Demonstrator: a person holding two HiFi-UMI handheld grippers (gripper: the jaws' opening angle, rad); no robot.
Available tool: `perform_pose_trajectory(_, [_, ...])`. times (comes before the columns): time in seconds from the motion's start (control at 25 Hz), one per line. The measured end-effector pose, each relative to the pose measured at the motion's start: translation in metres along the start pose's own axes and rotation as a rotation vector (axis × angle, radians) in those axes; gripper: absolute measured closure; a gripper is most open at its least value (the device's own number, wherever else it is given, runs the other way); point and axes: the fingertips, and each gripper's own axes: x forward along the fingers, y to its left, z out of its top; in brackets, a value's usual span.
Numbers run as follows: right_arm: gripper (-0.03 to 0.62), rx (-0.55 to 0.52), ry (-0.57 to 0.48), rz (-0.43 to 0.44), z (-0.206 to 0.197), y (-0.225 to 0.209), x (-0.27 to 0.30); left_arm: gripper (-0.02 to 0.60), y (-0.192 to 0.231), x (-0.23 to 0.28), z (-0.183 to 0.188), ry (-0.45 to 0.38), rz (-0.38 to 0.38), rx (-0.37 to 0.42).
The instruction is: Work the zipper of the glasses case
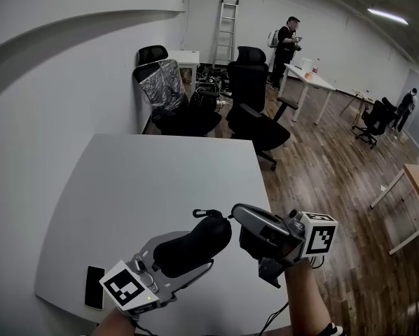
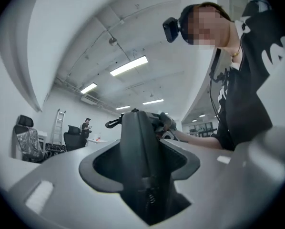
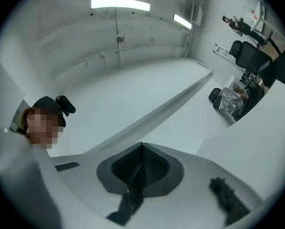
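**Head view.** My left gripper [image 1: 204,248] carries the black glasses case [image 1: 192,243] clear above the near edge of the white table [image 1: 160,180]. The case lies lengthwise along the jaws, its rounded end pointing away from me and to the right. A small black loop [image 1: 206,213] projects from that far end. My right gripper [image 1: 239,214] comes in from the right, its tip just beside the same end of the case. Each gripper shows its marker cube, the left [image 1: 123,285] and the right [image 1: 320,235]. A dark phone [image 1: 94,287] lies flat near the table's left edge, well apart from the case. Beyond the table stand black office chairs [image 1: 255,107], a ladder [image 1: 227,30] against the far wall, and a person [image 1: 288,44] beside a second desk.

**Left gripper view.** The left gripper [image 2: 142,163] has its jaws spread wide and clamped on the glasses case [image 2: 137,147], which stands edge-on between the pads and fills the gap. The loop [image 2: 115,123] shows at the top of the case, with part of my right gripper [image 2: 167,123] just behind it.

**Right gripper view.** The right gripper [image 3: 141,162] has its jaws pressed fully together. A thin dark strip [image 3: 133,194] runs down from the seam where the pads meet. It may be a tab from the case's zipper, but the view is too blurred for me to tell.
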Motion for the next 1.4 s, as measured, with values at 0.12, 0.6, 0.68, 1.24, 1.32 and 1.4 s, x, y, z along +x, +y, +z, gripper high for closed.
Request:
perform_pose_trajectory(0.12, [0.589, 0.007, -0.012, -0.012, -0.008, -0.005, -0.006, 0.327, -0.004, -0.001, -0.002, -0.044, -0.028, -0.098])
perform_pose_trajectory(0.6, [0.57, -1.268, 0.283, -0.42, -0.024, 0.003, -0.022, 0.325, 0.005, 0.001, 0.032, -0.148, -0.094, -0.301])
perform_pose_trajectory(0.68, [0.473, -1.445, 0.411, -0.341, -0.031, 0.012, -0.021, 0.324, -0.003, 0.004, 0.032, -0.108, -0.137, -0.29])
perform_pose_trajectory(1.24, [0.453, -2.033, 0.426, -0.265, -0.016, 0.051, -0.012, 0.319, -0.026, 0.011, 0.05, 0.103, -0.364, -0.234])
perform_pose_trajectory(1.32, [0.465, -2.042, 0.419, -0.273, -0.016, 0.052, -0.015, 0.318, -0.029, 0.011, 0.049, 0.102, -0.367, -0.241])
perform_pose_trajectory(1.4, [0.503, -2.04, 0.409, -0.26, -0.02, 0.054, -0.016, 0.318, -0.03, 0.011, 0.05, 0.084, -0.369, -0.254])
